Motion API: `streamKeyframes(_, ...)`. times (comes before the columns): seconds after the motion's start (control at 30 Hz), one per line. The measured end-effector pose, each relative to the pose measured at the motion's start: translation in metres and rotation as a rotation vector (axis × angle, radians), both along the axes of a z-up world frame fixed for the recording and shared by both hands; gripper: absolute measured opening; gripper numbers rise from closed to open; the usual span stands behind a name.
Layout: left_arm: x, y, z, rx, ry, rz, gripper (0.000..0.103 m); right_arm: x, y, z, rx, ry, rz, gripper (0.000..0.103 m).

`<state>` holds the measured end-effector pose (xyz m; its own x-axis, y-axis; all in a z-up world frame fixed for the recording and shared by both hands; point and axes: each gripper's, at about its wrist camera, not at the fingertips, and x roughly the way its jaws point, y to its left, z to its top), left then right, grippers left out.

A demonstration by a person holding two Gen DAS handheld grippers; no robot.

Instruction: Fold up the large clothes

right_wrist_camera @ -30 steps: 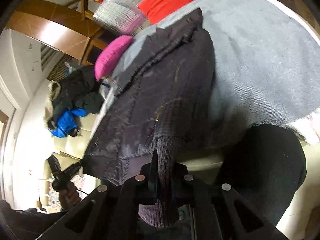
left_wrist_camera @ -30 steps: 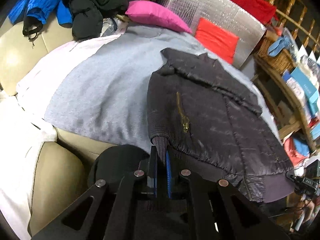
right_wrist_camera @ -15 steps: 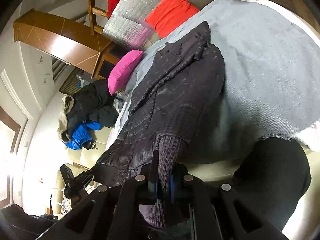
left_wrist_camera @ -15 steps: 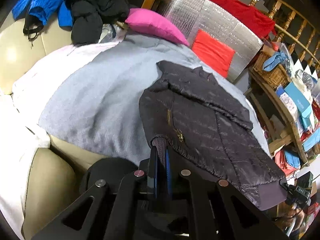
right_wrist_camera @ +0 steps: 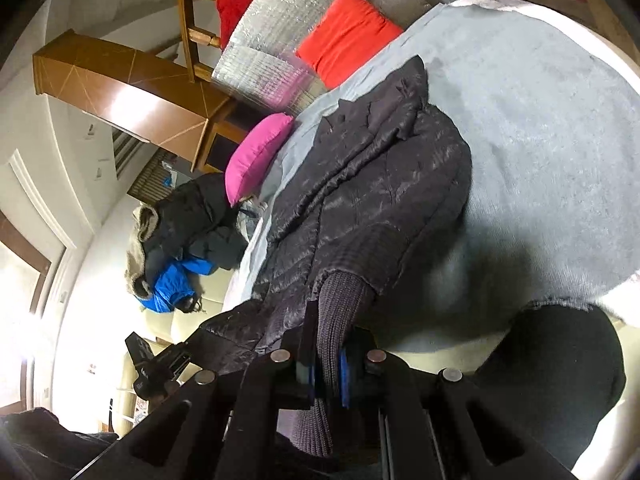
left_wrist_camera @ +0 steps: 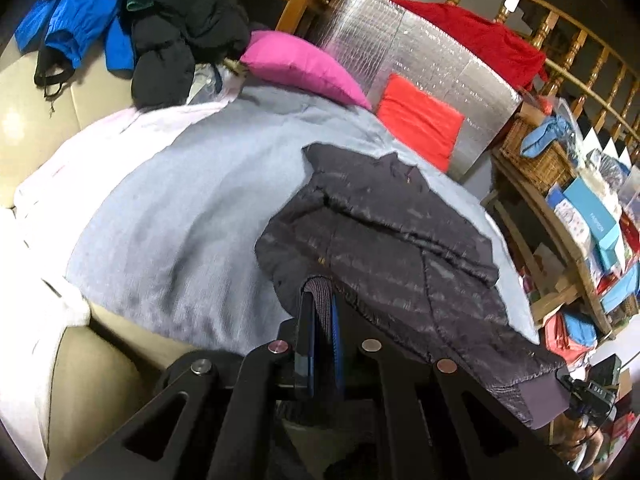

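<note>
Spreading across most of both views, a grey blanket point(left_wrist_camera: 192, 216) covers the sofa point(left_wrist_camera: 24, 120) and gives a flat, soft place for folding. On it lies the dark quilted jacket point(left_wrist_camera: 392, 248), the garment in hand: its collar end rests far up the blanket toward the pink cushion point(left_wrist_camera: 304, 68) and the red cushion point(left_wrist_camera: 420, 120), while its near hem is lifted off the front edge. Heaped at the sofa's far corner, well apart from the work, are other coats point(left_wrist_camera: 176, 20), a black one and a blue one, likely set aside so they do not tangle with this fold.

Each lower corner of the jacket is pinched by its ribbed hem band. The left gripper point(left_wrist_camera: 318, 312) is clenched on the ribbed knit at one corner, and the right gripper point(right_wrist_camera: 332, 340) is clamped on the ribbed band point(right_wrist_camera: 340, 308) at the other, with the knit running down between its blue-lined jaws. Holding both corners keeps the hem taut and even, which I judge suits carrying the bottom edge up over the body toward the collar for a halving fold. That fold is not yet made; the quilted body lies mostly flat.
</note>
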<state>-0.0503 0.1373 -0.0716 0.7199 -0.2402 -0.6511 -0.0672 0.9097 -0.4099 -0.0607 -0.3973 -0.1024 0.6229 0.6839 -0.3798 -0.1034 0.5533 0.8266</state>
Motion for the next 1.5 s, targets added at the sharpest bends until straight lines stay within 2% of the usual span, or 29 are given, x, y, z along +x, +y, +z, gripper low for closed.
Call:
streamKeyframes(0.2,0.024,0.001,0.002,-0.01,-0.008,0.001,0.008,0.015,-0.001,0.011,0.008,-0.036,-0.025,0.008)
streamKeyframes(0.33,0.042,-0.002,-0.002,0.005,0.028,-0.012,0.008,0.03,0.0,0.003,0.014,-0.007,-0.029,0.008)
streamKeyframes(0.5,0.057,0.001,0.019,-0.006,-0.034,-0.006,0.008,0.038,-0.003,0.017,0.013,-0.052,-0.045,0.008)
streamKeyframes(0.67,0.083,-0.007,0.021,0.011,-0.026,-0.009,0.008,0.063,-0.006,0.016,0.02,-0.051,-0.063,0.008)
streamKeyframes(0.9,0.123,-0.017,0.056,0.068,-0.133,-0.033,0.008,0.104,-0.014,0.045,-0.006,-0.132,-0.08,0.008)
streamKeyframes(1.0,0.154,-0.023,0.072,0.082,-0.184,-0.028,0.008,0.134,-0.018,0.067,-0.02,-0.188,-0.1,0.008)
streamKeyframes(1.17,0.222,-0.037,0.099,0.12,-0.263,-0.012,0.008,0.215,-0.026,0.105,-0.04,-0.253,-0.157,0.008)
streamKeyframes(1.27,0.272,-0.045,0.1,0.141,-0.26,0.002,0.008,0.27,-0.026,0.118,-0.073,-0.259,-0.193,0.008)
streamKeyframes(1.33,0.308,-0.05,0.089,0.156,-0.234,0.016,0.008,0.306,-0.024,0.115,-0.093,-0.234,-0.214,0.008)
streamKeyframes(1.4,0.348,-0.055,0.066,0.167,-0.184,0.023,0.008,0.341,-0.023,0.101,-0.099,-0.187,-0.241,0.008)
streamKeyframes(1.5,0.4,-0.061,0.019,0.19,-0.054,0.034,0.008,0.39,-0.02,0.063,-0.108,-0.076,-0.268,0.008)
